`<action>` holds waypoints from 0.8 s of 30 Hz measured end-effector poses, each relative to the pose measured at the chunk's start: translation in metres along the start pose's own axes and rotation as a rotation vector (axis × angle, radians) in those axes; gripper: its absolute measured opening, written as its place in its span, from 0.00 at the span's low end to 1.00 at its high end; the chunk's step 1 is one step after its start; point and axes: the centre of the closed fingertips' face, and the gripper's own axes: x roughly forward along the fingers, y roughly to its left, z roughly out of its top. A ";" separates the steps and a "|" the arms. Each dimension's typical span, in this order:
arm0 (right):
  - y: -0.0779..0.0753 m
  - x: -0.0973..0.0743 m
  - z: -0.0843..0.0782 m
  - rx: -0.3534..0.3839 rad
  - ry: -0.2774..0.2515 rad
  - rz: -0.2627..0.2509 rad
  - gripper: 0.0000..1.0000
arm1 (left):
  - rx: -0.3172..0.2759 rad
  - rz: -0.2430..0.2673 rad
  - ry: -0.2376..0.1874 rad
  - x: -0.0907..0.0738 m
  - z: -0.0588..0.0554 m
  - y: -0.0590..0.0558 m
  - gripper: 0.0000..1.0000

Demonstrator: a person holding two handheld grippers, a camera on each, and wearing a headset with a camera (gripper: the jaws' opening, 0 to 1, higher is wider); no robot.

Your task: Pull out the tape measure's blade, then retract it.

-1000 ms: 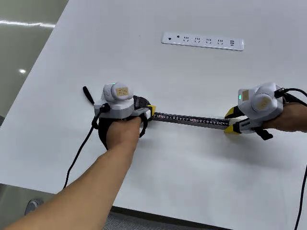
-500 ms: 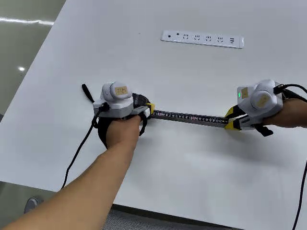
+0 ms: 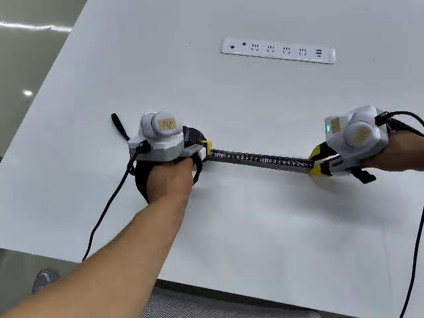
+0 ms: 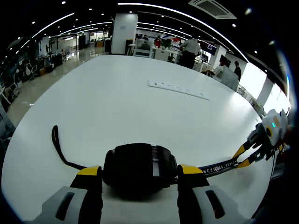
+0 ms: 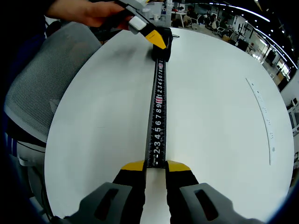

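The left forearm reaches in from 7 o'clock of the head view, with the left hand (image 3: 169,180) wrapped round the handle of the left gripper (image 3: 204,150). That gripper lies low over the white worktop (image 3: 232,232), at about 9 o'clock of centre, and points toward 3 o'clock. In the left gripper view its yellow-tipped fingers (image 4: 88,186) stand fairly wide apart and are clenched on either flank of the black tape measure (image 4: 139,165), which rests on the worktop between them. A thin black strap (image 4: 58,144) trails from the case toward 9 o'clock. The right hand (image 3: 397,154) comes in from 3 o'clock and holds the right gripper (image 3: 317,161) level, pointing back toward 9 o'clock and facing the other gripper. In the right gripper view its fingers (image 5: 133,186) are drawn almost together and grasp the free end of the blade (image 5: 158,102). The lowest printed numbers show just above the yellow tips. The blade is pulled out and runs straight just above the worktop from the case's mouth to those fingers, so it spans the gap between the two grippers. A white power strip (image 3: 278,50) lies well apart at 12 o'clock in the head view. A black cable (image 3: 109,205) hangs from the left gripper toward 7 o'clock, over the worktop's near edge. In the right gripper view a grey mesh chair (image 5: 42,79) shows beyond the worktop's edge at 9 o'clock.
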 end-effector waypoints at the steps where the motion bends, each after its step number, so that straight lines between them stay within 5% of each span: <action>1: 0.000 0.000 0.000 0.000 0.001 0.001 0.12 | 0.003 -0.002 0.000 0.000 0.000 -0.001 0.61; 24: 0.000 0.000 -0.001 0.015 -0.001 -0.015 0.11 | 0.023 -0.012 -0.010 0.000 0.000 -0.001 0.57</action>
